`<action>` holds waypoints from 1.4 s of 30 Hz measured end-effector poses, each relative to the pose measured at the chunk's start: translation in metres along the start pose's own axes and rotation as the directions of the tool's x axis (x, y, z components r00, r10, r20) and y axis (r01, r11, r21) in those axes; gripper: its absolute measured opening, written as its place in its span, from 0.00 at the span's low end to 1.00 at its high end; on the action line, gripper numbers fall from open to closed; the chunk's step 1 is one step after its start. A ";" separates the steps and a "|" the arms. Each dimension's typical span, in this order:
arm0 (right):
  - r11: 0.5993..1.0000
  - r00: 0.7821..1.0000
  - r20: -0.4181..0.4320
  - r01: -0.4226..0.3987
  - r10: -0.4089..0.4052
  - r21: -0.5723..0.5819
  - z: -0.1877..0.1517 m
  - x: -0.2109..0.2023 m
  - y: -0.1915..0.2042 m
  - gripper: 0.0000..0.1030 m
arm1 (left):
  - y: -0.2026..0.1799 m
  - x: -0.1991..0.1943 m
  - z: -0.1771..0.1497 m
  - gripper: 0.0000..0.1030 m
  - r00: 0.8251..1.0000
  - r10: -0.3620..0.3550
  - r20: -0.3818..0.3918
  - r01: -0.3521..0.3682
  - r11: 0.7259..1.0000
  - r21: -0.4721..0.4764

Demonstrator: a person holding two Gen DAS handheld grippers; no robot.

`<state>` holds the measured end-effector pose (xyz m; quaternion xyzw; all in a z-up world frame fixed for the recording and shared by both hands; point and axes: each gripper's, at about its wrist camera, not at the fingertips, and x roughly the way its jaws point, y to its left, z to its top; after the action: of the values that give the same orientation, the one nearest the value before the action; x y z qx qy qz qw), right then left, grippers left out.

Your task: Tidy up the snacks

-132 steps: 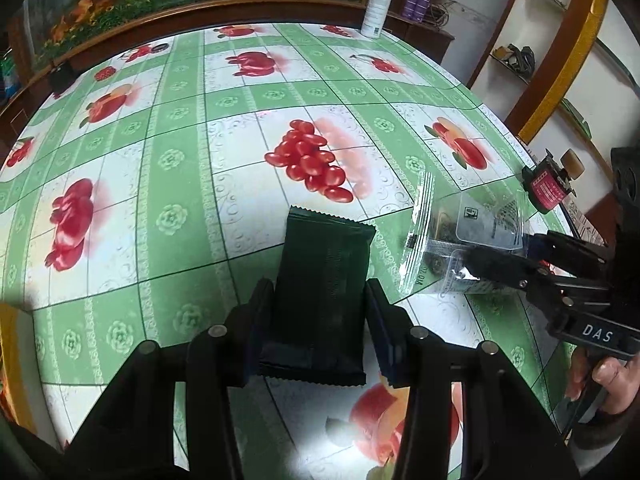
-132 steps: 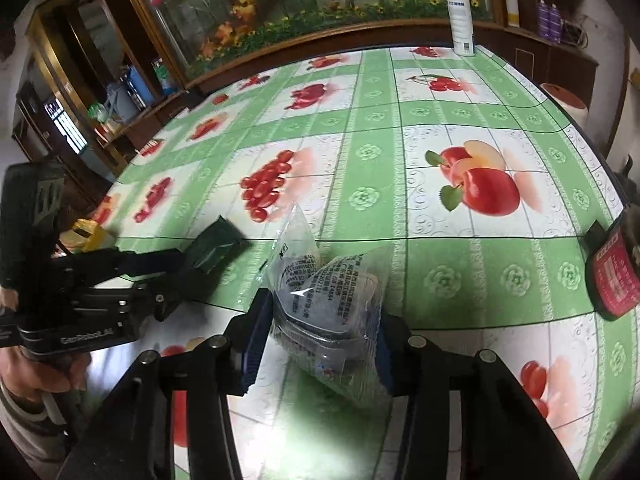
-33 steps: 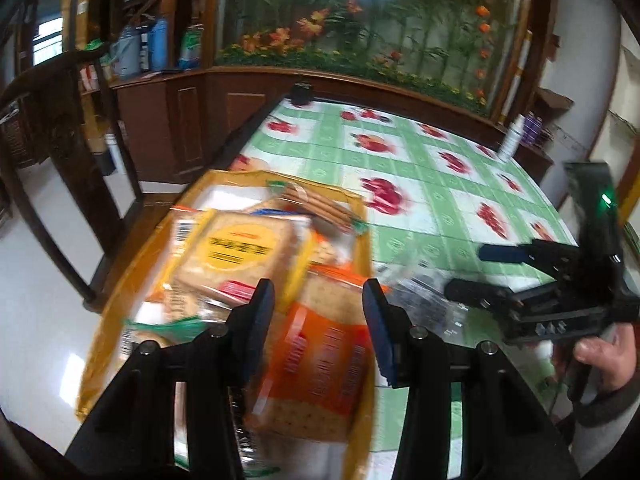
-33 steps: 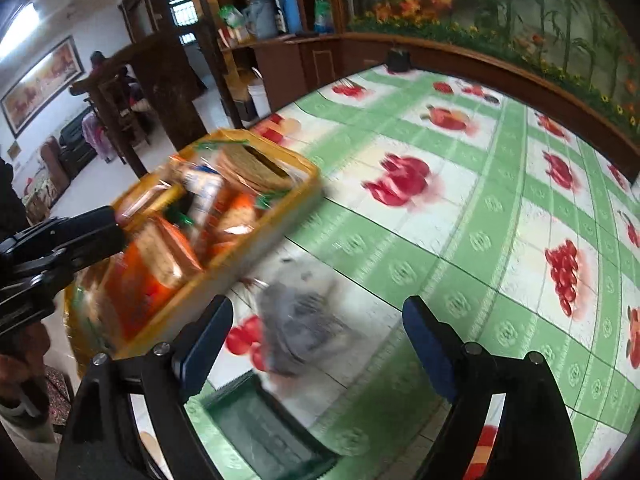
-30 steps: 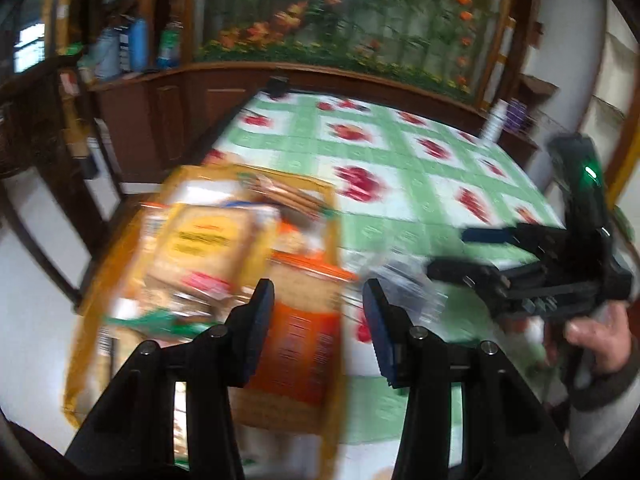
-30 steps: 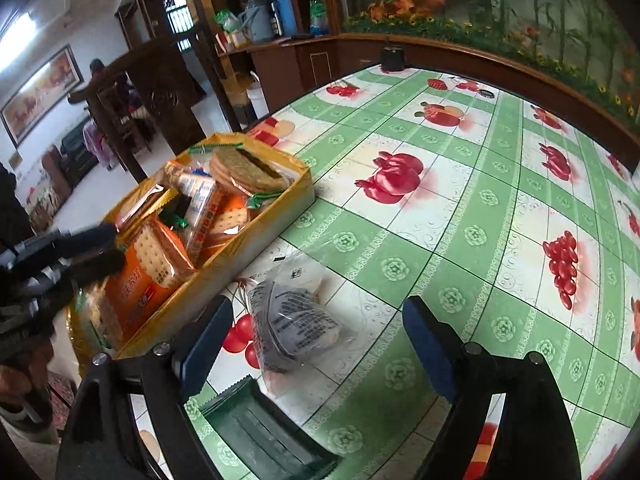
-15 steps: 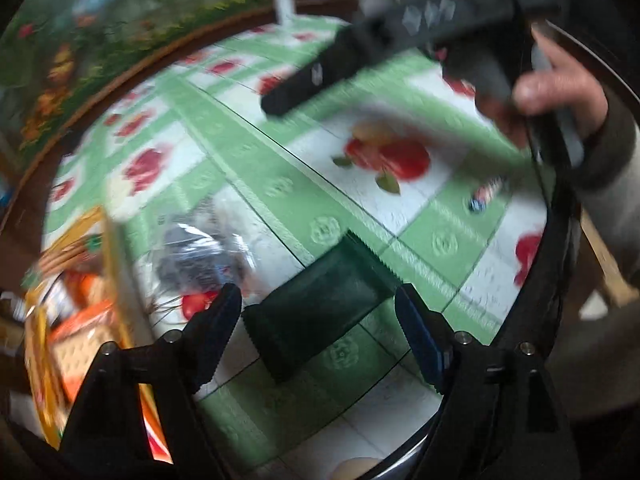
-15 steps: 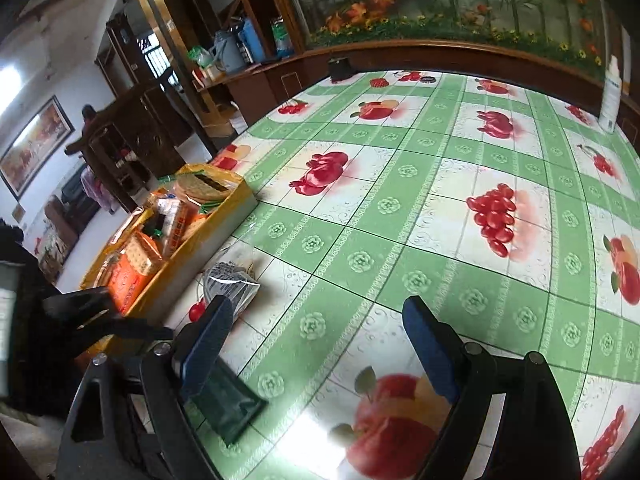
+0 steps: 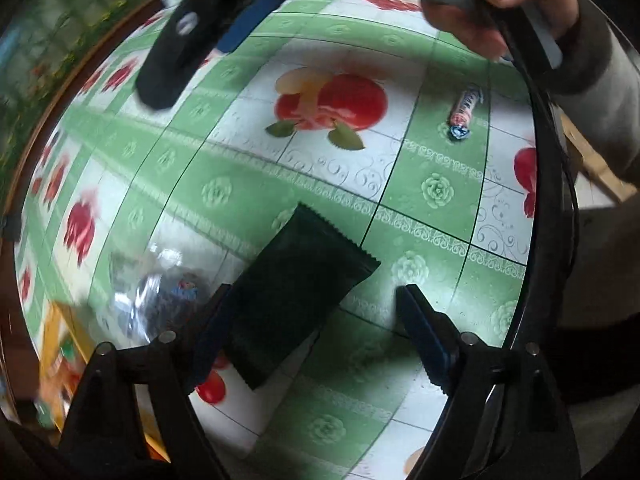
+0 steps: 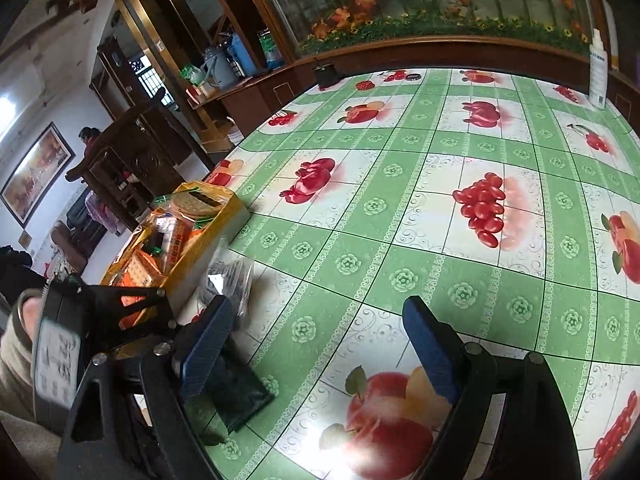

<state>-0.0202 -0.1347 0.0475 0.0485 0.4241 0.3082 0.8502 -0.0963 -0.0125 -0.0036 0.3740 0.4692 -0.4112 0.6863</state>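
Green fruit-print tablecloth (image 9: pixel 436 184), flat dark green snack packet (image 9: pixel 296 296) with zigzag ends, both grippers (image 9: pixel 312 332) (image 10: pixel 316 344) spread wide, empty

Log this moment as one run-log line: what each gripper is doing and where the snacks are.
left gripper: open, empty | right gripper: open, empty | dark green packet: on table | clear bag: beside yellow tray | wrapped candy: loose

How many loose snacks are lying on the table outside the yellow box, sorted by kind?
Dark green packets: 1
Clear plastic bags: 1
Small wrapped candy rolls: 1
Total: 3 loose snacks. The yellow box holds more, too jumbled to count.
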 end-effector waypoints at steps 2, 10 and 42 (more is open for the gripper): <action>1.000 1.000 -0.005 -0.002 0.002 0.009 -0.001 0.002 -0.001 0.84 | 0.004 0.001 0.005 0.81 1.000 0.004 -0.007 -0.004 1.000 0.024; 0.999 1.000 -0.010 -0.014 0.014 0.040 -0.005 0.004 -0.010 0.84 | 0.024 0.005 0.009 0.81 0.995 -0.086 -0.049 0.089 0.993 0.082; 0.944 0.988 -0.126 0.044 -0.090 -0.328 0.020 0.080 0.090 0.84 | -0.015 -0.087 -0.113 0.46 0.962 0.065 0.266 0.094 0.834 -0.544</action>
<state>-0.0132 -0.0135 0.0361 -0.1279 0.4273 0.3470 0.8250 -0.1669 0.1021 0.0458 0.0966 0.4711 -0.3113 0.8196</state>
